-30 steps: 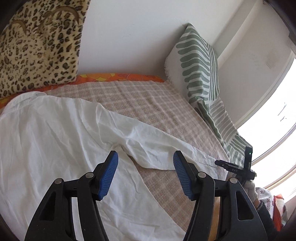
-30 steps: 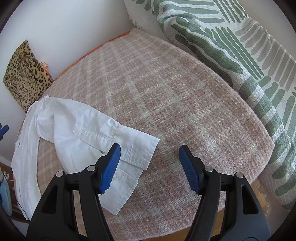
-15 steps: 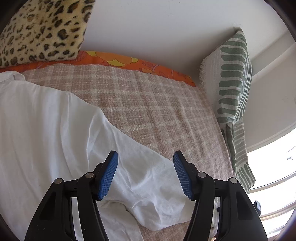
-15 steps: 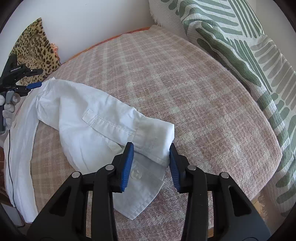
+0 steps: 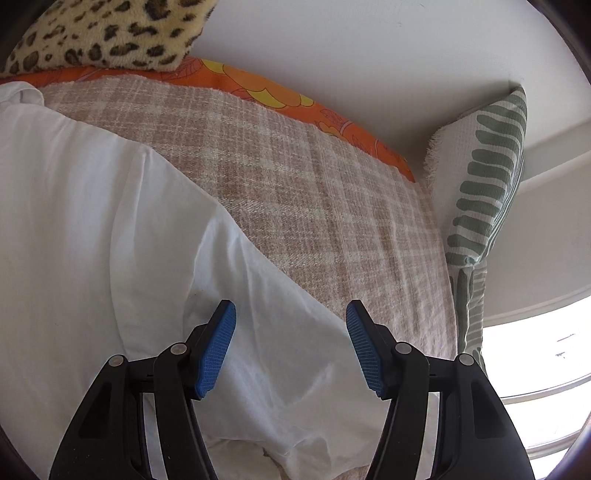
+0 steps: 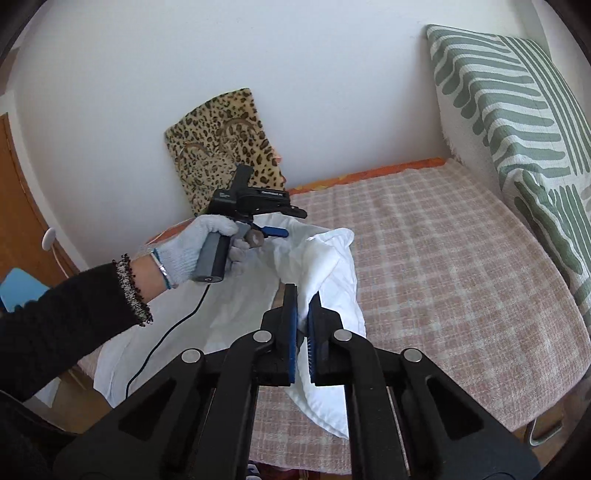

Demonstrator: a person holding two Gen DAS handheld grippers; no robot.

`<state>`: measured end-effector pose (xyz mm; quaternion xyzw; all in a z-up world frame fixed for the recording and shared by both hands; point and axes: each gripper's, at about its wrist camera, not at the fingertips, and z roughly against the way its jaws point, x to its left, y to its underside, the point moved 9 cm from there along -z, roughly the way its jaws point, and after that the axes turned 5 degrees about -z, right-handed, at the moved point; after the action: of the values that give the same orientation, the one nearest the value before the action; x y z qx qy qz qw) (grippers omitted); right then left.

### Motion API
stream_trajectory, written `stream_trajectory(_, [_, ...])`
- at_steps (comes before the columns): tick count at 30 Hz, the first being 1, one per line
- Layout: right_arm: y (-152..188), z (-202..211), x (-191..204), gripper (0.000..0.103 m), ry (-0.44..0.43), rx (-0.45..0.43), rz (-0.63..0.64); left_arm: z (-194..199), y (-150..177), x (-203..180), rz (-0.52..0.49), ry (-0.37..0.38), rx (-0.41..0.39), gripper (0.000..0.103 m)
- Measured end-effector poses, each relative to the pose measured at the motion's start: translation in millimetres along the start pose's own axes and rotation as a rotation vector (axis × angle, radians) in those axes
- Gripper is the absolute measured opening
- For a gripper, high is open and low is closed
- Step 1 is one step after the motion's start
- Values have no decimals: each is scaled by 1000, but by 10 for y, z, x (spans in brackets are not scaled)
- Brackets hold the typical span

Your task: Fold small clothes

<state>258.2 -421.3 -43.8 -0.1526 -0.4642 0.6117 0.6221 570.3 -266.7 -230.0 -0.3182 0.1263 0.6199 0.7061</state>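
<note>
Left wrist view: left gripper [image 5: 291, 314] is hovering with blue pads spread wide apart, nothing between them, above the crumpled white cotton shirt [image 5: 110, 236]. Shirt is lying along the near edge of the bed with the pink-and-cream checked blanket [image 5: 325, 206]. Leopard-print cushion [image 5: 110, 33] is leaning at the far left corner.

Right wrist view: right gripper [image 6: 302, 295] is clamping a fold of the shirt [image 6: 328, 266], lifting it off the blanket [image 6: 461, 280]. Gloved left hand [image 6: 192, 251] is gripping the other tool's handle. Green-striped white pillow [image 6: 517, 122] is standing along the right edge.
</note>
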Motion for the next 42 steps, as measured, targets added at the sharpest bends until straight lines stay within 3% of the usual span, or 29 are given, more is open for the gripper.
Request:
stream_trajectory(4, [374, -108, 649, 5, -138, 113, 72, -2, -5, 7, 9, 21, 9, 61])
stream_trajectory(6, [580, -216, 835, 5, -159, 168, 116, -7, -6, 3, 12, 22, 12, 62])
stream_trajectory(14, [1130, -444, 1034, 5, -215, 311, 140, -22, 2, -46, -42, -4, 8, 58])
stream_trajectory(16, [1176, -460, 1030, 5, -200, 324, 159, -35, 13, -66, -105, -47, -2, 29])
stream_trajectory(17, [1176, -467, 1012, 5, -193, 324, 158, -52, 30, -70, -126, -54, 4, 0])
stream_trajectory(21, [1094, -487, 921, 5, -174, 311, 134, 80, 27, -73, -160, -21, -65, 0])
stream_trajectory(24, [1061, -506, 919, 5, -171, 310, 144, 250, -38, 8, -92, 45, -100, 0])
stream_trajectory(30, [1310, -604, 1215, 5, -203, 380, 281, 579, -201, 379, 17, 84, -166, 0])
stream_trajectory(32, [1427, -671, 1276, 5, -185, 411, 331, 616, -160, 450, 70, 164, -147, 0])
stream_trajectory(34, [1504, -719, 1297, 5, -177, 433, 357, 637, -93, 521, 112, 195, -119, 8])
stream_trajectory(37, [1510, -756, 1283, 5, -168, 435, 363, 671, -3, 506, 117, 226, -102, 28])
stream_trajectory(39, [1473, -780, 1272, 5, -169, 433, 349, 663, 85, 441, 127, 248, -74, 52])
stream_trajectory(42, [1462, -810, 1287, 5, -162, 437, 359, 611, 240, 257, 69, 248, -39, 53])
